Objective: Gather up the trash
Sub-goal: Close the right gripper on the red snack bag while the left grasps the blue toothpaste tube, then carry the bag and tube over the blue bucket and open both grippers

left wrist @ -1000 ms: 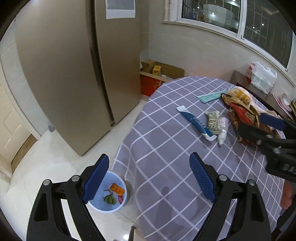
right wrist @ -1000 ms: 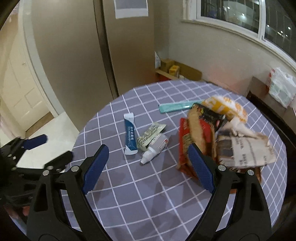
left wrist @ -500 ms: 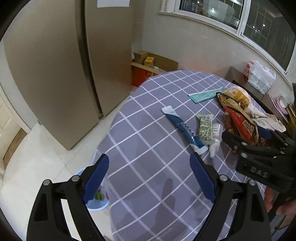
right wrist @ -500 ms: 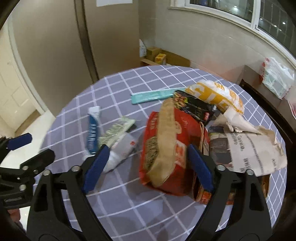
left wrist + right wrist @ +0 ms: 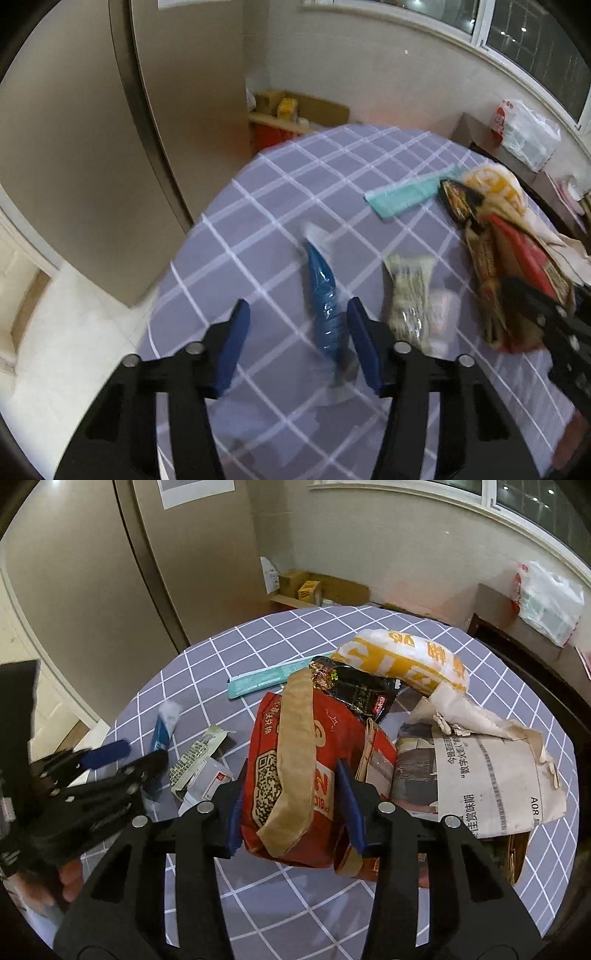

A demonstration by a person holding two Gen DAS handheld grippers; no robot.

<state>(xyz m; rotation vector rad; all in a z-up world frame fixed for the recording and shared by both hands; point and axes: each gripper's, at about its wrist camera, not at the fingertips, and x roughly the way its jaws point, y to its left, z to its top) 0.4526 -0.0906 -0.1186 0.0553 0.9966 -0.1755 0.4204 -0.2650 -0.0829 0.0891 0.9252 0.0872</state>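
A blue tube [image 5: 325, 306] lies on the grey checked tablecloth [image 5: 280, 192]. My left gripper [image 5: 298, 310] straddles it with jaws closing; the tube sits by the right finger and the left pad stands clear of it. Beside it lie a pale wrapper [image 5: 408, 291] and a small white bottle [image 5: 443, 314]. In the right wrist view, a red bag [image 5: 332, 734] with a brown paper handle fills my right gripper [image 5: 291, 771]. Its jaws are closing and both pads touch the bag's sides. The left gripper [image 5: 110, 760] shows at the left edge.
A teal packet [image 5: 266, 681], a black snack packet [image 5: 354, 690], a yellow-and-white bag [image 5: 402, 661] and crumpled newspaper [image 5: 491, 775] crowd the table's right half. Tall cabinet doors [image 5: 92, 147] stand left, cardboard boxes [image 5: 306, 587] behind, and a white plastic bag [image 5: 546, 602] on a side cabinet.
Both grippers moved forward and down over the table and their jaws narrowed. The left came over the blue tube, the right closed in around the red bag. The floor bin left the view.
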